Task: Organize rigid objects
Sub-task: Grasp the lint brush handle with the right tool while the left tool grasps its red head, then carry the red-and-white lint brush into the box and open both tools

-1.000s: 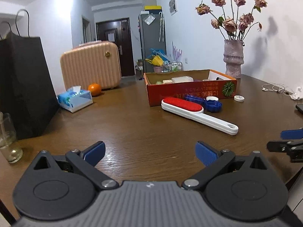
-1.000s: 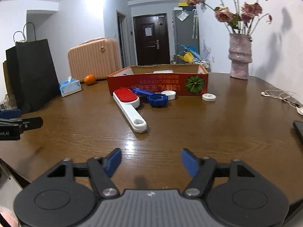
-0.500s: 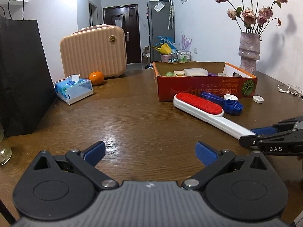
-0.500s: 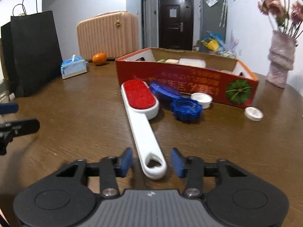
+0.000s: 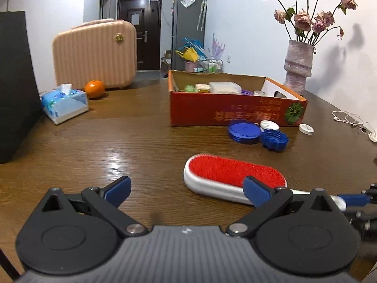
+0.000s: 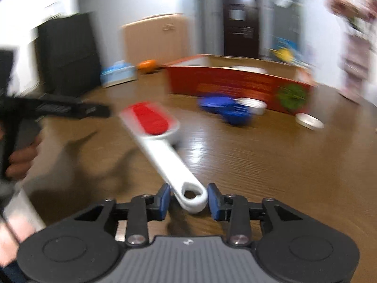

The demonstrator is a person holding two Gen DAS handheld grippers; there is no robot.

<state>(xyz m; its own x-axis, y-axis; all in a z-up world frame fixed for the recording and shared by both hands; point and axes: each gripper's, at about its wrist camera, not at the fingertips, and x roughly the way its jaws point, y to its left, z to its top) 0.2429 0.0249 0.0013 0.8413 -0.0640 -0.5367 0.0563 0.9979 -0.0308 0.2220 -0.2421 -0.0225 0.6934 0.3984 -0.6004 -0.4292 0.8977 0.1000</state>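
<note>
Sorting barely begun: brush [image 6: 162, 139] handle is clamped by the right gripper [image 6: 187, 199], left gripper [image 5: 186, 188] spread empty, lids [image 5: 245, 132] left outside the box [image 5: 235, 115] at centre.

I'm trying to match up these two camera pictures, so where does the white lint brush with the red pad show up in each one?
Left wrist: the white plastic lint brush with the red pad lies lower right, partly behind the left claw's right finger.
Right wrist: the brush runs diagonally through the centre, its ring end between the right claw's pads.
Shared landmark: the orange cardboard box behind it.
</note>
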